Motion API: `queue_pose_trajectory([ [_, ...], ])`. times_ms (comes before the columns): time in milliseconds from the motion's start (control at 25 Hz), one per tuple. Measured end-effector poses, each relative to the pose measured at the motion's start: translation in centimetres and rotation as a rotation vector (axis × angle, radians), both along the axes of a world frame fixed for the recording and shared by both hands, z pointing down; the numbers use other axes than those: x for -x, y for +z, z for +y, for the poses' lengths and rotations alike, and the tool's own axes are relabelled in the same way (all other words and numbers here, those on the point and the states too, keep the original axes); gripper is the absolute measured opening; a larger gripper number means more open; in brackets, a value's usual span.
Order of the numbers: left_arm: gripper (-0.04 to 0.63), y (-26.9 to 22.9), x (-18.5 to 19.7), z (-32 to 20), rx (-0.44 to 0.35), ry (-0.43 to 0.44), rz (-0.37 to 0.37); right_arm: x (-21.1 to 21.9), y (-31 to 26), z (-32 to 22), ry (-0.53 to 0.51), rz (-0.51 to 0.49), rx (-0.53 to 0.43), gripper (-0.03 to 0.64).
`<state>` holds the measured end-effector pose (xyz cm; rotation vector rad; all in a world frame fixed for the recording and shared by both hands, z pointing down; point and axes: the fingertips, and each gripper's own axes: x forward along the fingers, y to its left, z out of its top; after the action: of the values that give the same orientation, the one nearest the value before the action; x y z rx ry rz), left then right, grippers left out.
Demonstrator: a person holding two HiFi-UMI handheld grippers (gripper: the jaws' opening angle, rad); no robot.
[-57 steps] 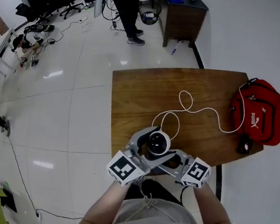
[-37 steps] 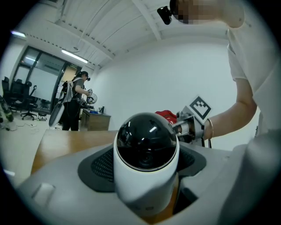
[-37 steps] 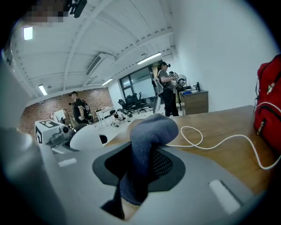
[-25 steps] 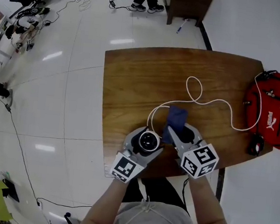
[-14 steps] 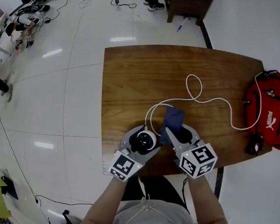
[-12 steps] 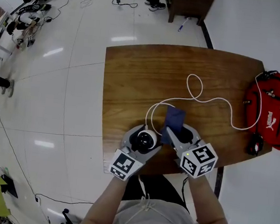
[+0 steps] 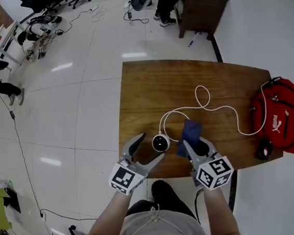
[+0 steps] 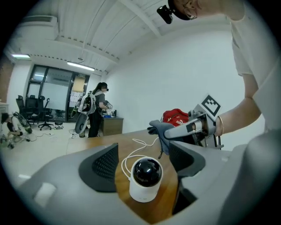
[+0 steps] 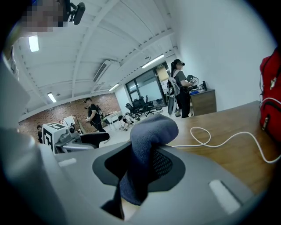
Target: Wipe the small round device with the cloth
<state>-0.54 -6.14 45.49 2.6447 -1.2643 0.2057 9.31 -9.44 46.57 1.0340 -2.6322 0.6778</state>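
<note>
Left gripper (image 7: 144,151) is open, jaws spread wide and touching nothing. In the left gripper view the small round device (image 7: 160,142) sits between the jaws, clear of both pads. It stands upright on the wooden table (image 7: 150,88) near the front edge, white body, black dome. Right gripper (image 7: 198,147) is clamped on the dark blue cloth (image 7: 190,130). The cloth bunches over the jaw tips, just right of the device; contact with the device is unclear. A white cable (image 7: 205,108) loops from the device across the table toward the red bag (image 7: 274,120) at the right end.
</note>
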Motion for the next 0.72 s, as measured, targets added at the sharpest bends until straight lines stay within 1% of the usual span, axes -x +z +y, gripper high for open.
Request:
queue_pose_trajectory([
  [40,0.350,-0.9,0.5,0.7,-0.018,-0.014,0.005,-0.1,-0.5,0.7,0.003,-0.003,-0.009,0.109],
  [120,0.296,-2.9,1.4,2.3,-0.065,-0.040,-0.007,-0.4,-1.6,2.4,0.005,-0.002,-0.031,0.109],
  [160,0.251,-4.1,1.7,3.2,-0.099,-0.055,-0.014,-0.5,-2.0,3.3,0.006,0.001,-0.042,0.109],
  [200,0.189,-5.5,2.1,4.2,-0.137,-0.074,-0.016,-0.5,-2.5,4.3,0.006,0.004,-0.052,0.109],
  [280,0.012,-8.4,2.8,6.6,-0.206,-0.104,-0.018,-0.2,-3.4,6.9,0.007,0.007,-0.070,0.109],
  [360,0.006,-10.3,3.1,9.1,-0.246,-0.107,-0.032,0.3,-4.3,9.7,0.014,0.019,-0.094,0.109],
  [400,0.006,-10.9,3.2,10.4,-0.252,-0.106,-0.036,0.5,-4.8,11.1,0.022,0.026,-0.107,0.109],
  [560,0.006,-11.5,3.6,15.1,-0.236,-0.110,-0.030,0.8,-6.2,16.7,0.065,0.025,-0.129,0.109],
  [720,0.006,-11.7,3.3,19.2,-0.247,-0.108,-0.048,1.3,-7.0,21.8,0.037,0.030,-0.148,0.110],
])
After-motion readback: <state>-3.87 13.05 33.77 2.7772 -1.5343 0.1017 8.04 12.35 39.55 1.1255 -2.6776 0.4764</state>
